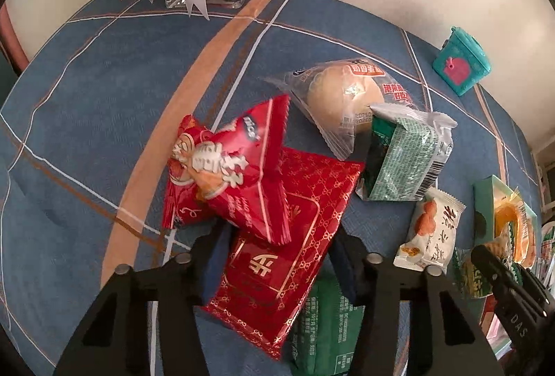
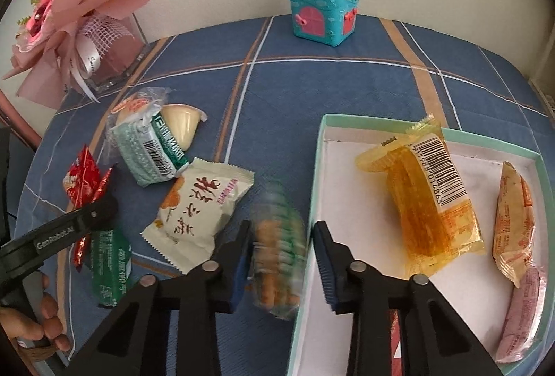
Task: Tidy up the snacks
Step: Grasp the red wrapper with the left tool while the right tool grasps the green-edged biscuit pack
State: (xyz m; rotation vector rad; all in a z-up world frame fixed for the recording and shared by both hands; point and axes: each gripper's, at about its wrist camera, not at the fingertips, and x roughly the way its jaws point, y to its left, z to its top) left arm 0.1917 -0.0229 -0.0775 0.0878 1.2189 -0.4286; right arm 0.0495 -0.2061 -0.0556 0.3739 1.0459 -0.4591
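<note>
A blue checked tablecloth [image 2: 312, 88] is strewn with wrapped snacks, and an open mint-rimmed box [image 2: 433, 129] sits to the right.

The right gripper [image 2: 281, 237] has its jaws spread, with a blurred green-and-orange snack packet [image 2: 277, 251] standing between them. The blur hides whether either finger touches it. Its long axis runs straight ahead, parallel to the fingers. The box's near-left wall lies just beside the right-hand finger, so the packet seems to need only a short sideways carry. Inside the box already lie a yellow packet [image 2: 426, 195], an orange packet [image 2: 513, 220] and a pink packet [image 2: 523, 310].

The left gripper [image 1: 277, 247] is also spread wide, straddling a red patterned packet [image 1: 277, 258] that slants forward and to the right. A smaller red packet [image 1: 229, 168] lies on its far end. Whether the fingers press it cannot be told. Farther ahead and right sit a wrapped bun [image 1: 347, 98], a green-and-white packet [image 1: 402, 161] and a white packet [image 1: 430, 230].

The right hand is much nearer the box.
</note>
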